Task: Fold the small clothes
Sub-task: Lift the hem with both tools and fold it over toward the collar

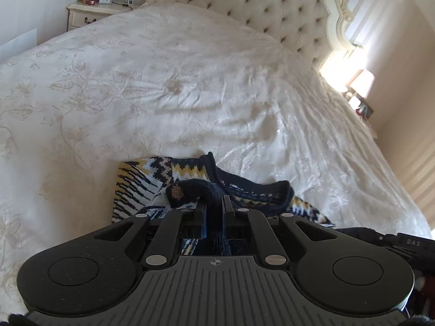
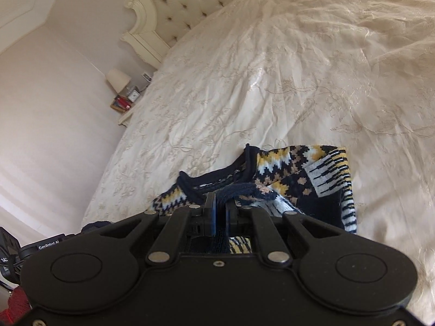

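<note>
- The left gripper (image 1: 213,203) is clenched on a dark navy ribbed band of the knitted sweater (image 1: 141,187); the band passes up between its jaws and bulges just beyond the tips.
- The right gripper (image 2: 220,203) is likewise clamped on a navy edge of the same sweater (image 2: 304,174), with the patterned knit spreading ahead of it and off to its right.
- The sweater lies bunched on the pale floral bedspread (image 1: 163,87), directly in front of both claws and partly under them; the rest of the bedspread stretches away ahead toward the tufted headboard (image 1: 261,8).
- The step in hand looks like carrying a held edge over to make a fold, though which edge of the garment each claw holds cannot be told from here.
- To do it well, keep both grips firm and move the two claws together at matching height, so the knit stays taut between them and does not sag or twist.
- Lay the edge down forward of the claws onto the flat part of the garment, lining up the borders before letting go.
- Thick knit tends to spring back, so a low, slow set-down should help the crease hold.
</note>
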The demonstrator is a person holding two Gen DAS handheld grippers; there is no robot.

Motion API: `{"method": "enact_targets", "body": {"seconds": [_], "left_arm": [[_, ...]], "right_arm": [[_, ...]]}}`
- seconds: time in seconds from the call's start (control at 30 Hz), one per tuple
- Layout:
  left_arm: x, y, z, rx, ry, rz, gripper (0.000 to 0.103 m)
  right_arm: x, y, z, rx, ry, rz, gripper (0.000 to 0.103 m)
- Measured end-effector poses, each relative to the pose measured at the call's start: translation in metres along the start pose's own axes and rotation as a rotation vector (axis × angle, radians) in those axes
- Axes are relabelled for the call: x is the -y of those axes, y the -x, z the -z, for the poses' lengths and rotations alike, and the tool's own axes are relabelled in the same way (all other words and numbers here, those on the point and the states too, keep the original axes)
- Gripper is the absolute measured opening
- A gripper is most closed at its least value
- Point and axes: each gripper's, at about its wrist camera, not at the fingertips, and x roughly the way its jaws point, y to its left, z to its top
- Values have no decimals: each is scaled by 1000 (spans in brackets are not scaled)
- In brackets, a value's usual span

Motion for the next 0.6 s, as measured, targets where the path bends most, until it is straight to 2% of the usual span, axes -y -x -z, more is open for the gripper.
{"method": "enact_targets", "body": {"seconds": [0.37,0.6], "left_arm": [[-20,-65,-19,-117,16,-10,9],[-32,-101,-32,-165,34,-33,15]], "right_arm": [[14,-49,-11,-29,-85,114,14],[28,-77,-25,-42,-124,170,24]]}}
